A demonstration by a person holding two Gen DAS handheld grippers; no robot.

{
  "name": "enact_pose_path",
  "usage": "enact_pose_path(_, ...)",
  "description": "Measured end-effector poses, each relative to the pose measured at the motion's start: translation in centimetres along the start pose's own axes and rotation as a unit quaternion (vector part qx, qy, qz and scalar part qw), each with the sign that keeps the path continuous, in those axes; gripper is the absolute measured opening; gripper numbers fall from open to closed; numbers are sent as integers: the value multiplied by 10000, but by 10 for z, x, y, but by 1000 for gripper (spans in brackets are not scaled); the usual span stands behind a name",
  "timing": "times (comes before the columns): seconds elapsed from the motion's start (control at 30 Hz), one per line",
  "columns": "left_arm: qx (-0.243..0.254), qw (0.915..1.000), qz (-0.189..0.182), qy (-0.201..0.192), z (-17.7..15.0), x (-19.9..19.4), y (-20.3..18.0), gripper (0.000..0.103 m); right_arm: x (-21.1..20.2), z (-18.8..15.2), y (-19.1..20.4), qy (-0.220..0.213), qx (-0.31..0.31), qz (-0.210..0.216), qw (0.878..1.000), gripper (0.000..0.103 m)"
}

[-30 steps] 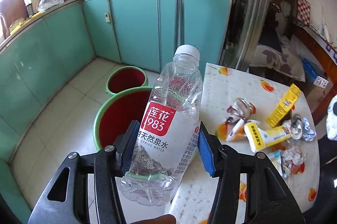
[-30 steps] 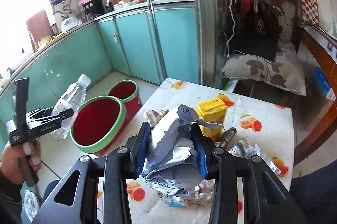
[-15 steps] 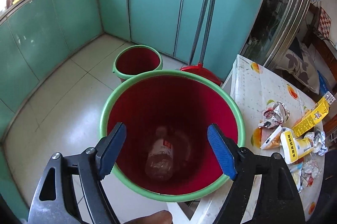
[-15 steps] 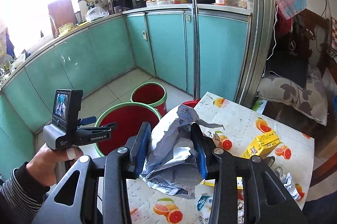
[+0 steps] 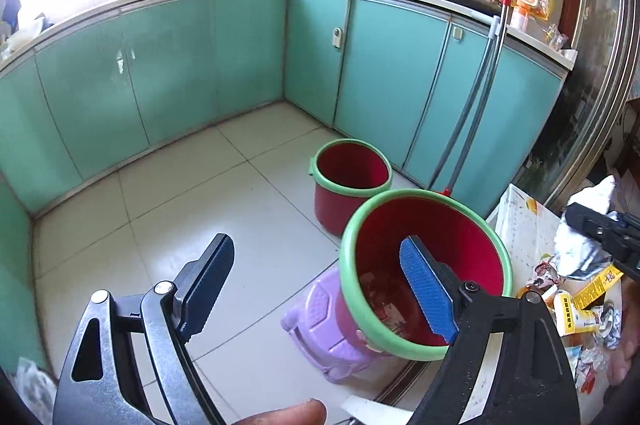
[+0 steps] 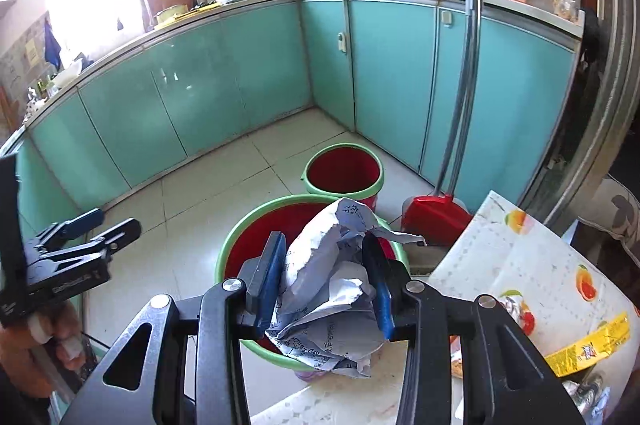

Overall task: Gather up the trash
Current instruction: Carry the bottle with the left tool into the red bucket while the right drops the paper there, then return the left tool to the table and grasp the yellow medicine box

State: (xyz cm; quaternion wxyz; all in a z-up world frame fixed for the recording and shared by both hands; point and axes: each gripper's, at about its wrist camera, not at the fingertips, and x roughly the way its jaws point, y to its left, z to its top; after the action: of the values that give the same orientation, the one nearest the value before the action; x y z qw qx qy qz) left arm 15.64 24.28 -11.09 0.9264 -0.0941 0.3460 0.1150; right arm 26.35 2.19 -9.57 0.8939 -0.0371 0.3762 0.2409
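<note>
My left gripper (image 5: 320, 277) is open and empty, held left of and above the large red bucket with a green rim (image 5: 472, 249). It also shows in the right wrist view (image 6: 106, 223). My right gripper (image 6: 326, 279) is shut on a crumpled white paper wad (image 6: 332, 285), held over the near rim of the same bucket (image 6: 236, 249). In the left wrist view the right gripper (image 5: 600, 229) shows with the paper wad (image 5: 576, 253) over the table. Loose wrappers (image 5: 576, 305) lie on the table.
The large bucket stands on a purple stool (image 5: 320, 329). A smaller red bucket (image 5: 352, 177) stands behind it. A red dustpan (image 6: 432, 217) and broom handles lean on teal cabinets (image 6: 392, 73). The table (image 6: 520, 257) with a fruit-print cloth is at the right.
My left gripper opened and dropped the water bottle into the large bucket, then drew back to the left. My right gripper carried the paper wad from the table towards the bucket.
</note>
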Motion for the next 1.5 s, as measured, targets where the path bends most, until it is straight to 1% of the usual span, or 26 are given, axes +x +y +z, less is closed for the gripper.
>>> enact_pose_path(0.03,-38,10000,56,-32,0,-4,5,87,11,2,4,59,-22,38,10000,38)
enact_pose_path(0.07,-76,9999,94,-46,0,-7,11,92,21,3,7,106,-33,58,9999,39)
enact_pose_path(0.1,-123,9998,120,-55,0,-9,15,94,33,4,11,160,-41,62,9998,39)
enact_pose_path(0.13,-171,9997,154,-68,-1,-11,21,94,40,4,13,200,-49,80,9998,39)
enact_pose_path(0.17,-194,9996,174,-74,-1,-13,24,94,47,4,14,247,-56,92,9996,44)
enact_pose_path(0.3,-285,9991,293,-116,-2,-17,34,95,76,5,20,428,-61,65,9990,48)
enact_pose_path(0.33,-312,9989,313,-124,-3,-18,38,95,80,5,21,458,-72,71,9989,52)
enact_pose_path(0.4,-356,9987,324,-142,-4,-19,41,97,84,5,23,474,-66,86,9988,65)
enact_pose_path(0.43,-380,9986,322,-150,-5,-20,43,98,83,5,23,456,-80,57,9989,75)
enact_pose_path(0.47,-406,9985,331,-163,-5,-21,44,102,81,4,23,424,-95,46,9990,76)
enact_pose_path(0.63,-379,9986,300,-214,-4,-24,42,102,71,6,24,348,-97,-51,9993,76)
enact_pose_path(0.73,-268,9992,205,-230,-4,-26,33,102,51,6,19,240,9,-55,9997,76)
enact_pose_path(0.83,-52,9997,31,-221,-3,-27,14,103,20,-1,7,66,143,-188,9997,76)
enact_pose_path(1.0,423,9979,-416,-249,-7,-35,-38,103,-42,-29,-26,-166,392,-540,9976,77)
enact_pose_path(1.17,756,9923,-967,-158,-13,-43,-91,103,-100,-63,-67,-247,666,-986,9926,80)
enact_pose_path(1.3,1087,9847,-1359,44,-23,-48,-132,103,-144,-92,-100,-317,862,-1370,9863,80)
enact_pose_path(1.33,1206,9814,-1488,104,-27,-49,-144,103,-154,-99,-108,-338,910,-1446,9847,81)
enact_pose_path(1.43,1630,9687,-1848,304,-40,-51,-179,103,-182,-119,-133,-377,1073,-1667,9794,81)
enact_pose_path(1.5,1904,9578,-2097,498,-49,-50,-203,103,-197,-134,-151,-380,1184,-1822,9754,81)
